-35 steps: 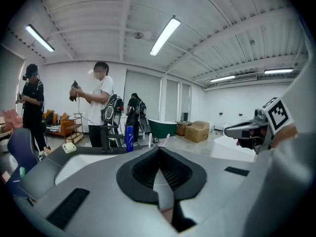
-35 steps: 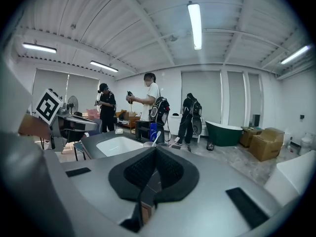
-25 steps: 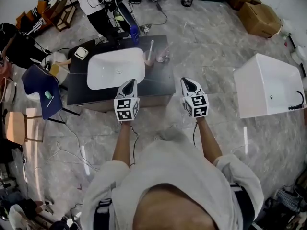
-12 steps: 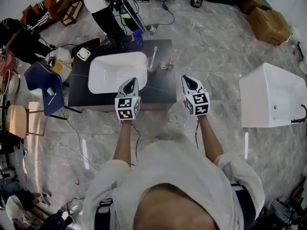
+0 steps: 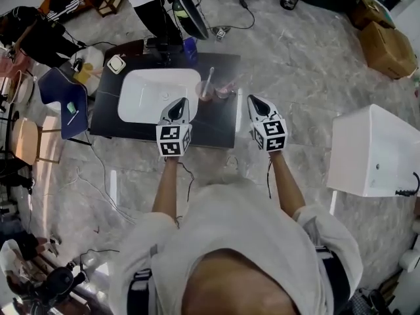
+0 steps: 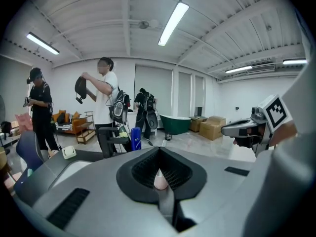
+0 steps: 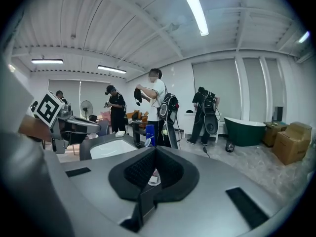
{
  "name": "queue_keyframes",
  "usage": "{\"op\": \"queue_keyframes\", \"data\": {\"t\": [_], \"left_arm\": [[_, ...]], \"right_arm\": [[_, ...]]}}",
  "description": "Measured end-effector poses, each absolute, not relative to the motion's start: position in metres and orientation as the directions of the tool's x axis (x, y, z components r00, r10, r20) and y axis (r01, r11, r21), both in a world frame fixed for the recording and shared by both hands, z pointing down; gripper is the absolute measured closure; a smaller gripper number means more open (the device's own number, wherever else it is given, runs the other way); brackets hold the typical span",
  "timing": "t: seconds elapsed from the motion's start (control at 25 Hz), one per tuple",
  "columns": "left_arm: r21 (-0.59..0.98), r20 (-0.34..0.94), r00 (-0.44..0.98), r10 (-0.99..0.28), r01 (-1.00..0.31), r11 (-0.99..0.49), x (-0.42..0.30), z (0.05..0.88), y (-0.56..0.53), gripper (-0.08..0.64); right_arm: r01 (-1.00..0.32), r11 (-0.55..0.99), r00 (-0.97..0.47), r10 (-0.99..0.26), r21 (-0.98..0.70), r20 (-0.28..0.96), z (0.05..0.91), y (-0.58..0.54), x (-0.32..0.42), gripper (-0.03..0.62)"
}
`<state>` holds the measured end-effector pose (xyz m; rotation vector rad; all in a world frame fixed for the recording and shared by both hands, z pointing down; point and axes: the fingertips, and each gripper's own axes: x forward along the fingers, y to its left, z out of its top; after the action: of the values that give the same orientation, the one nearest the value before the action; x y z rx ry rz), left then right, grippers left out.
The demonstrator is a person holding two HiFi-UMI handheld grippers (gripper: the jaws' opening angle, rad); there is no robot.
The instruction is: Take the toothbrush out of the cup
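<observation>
Both grippers now closer to table point(image 5: 216, 126): left gripper point(image 5: 178, 105) over its near edge, right gripper point(image 5: 256, 102) just off its right side. Both point forward, fingers closed, empty. Ahead, toothbrush point(image 5: 209, 77) stands in cup point(image 5: 205, 94).

Left gripper point(image 5: 178, 105), right gripper point(image 5: 254, 102): fingers point(image 6: 98, 191) together

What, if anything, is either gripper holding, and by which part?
Nothing is held. The left gripper and right gripper both have shut, empty jaws; the toothbrush stands in its cup.
</observation>
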<state>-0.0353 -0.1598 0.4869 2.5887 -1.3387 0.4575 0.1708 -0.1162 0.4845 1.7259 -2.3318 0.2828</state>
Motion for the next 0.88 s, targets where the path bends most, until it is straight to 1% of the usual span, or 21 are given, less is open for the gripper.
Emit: {"op": "queue_keyframes", "data": {"t": [0.4, 0.88], "left_arm": [[0.023, 0.386, 0.484, -0.785, -0.856, -0.516, -0.017, 0.499, -0.179, 0.534], [0.054, 0.425, 0.491, -0.761, -0.852, -0.52, -0.016, 0.529, -0.19, 0.534]], "right_arm": [[-0.932, 0.354, -0.359, -0.879, -0.076, 0.312, 0.507, -0.153, 0.184, 0.578], [-0.936, 0.329, -0.353, -0.866, -0.13, 0.354, 0.539, -0.163, 0.179, 0.578]]}}
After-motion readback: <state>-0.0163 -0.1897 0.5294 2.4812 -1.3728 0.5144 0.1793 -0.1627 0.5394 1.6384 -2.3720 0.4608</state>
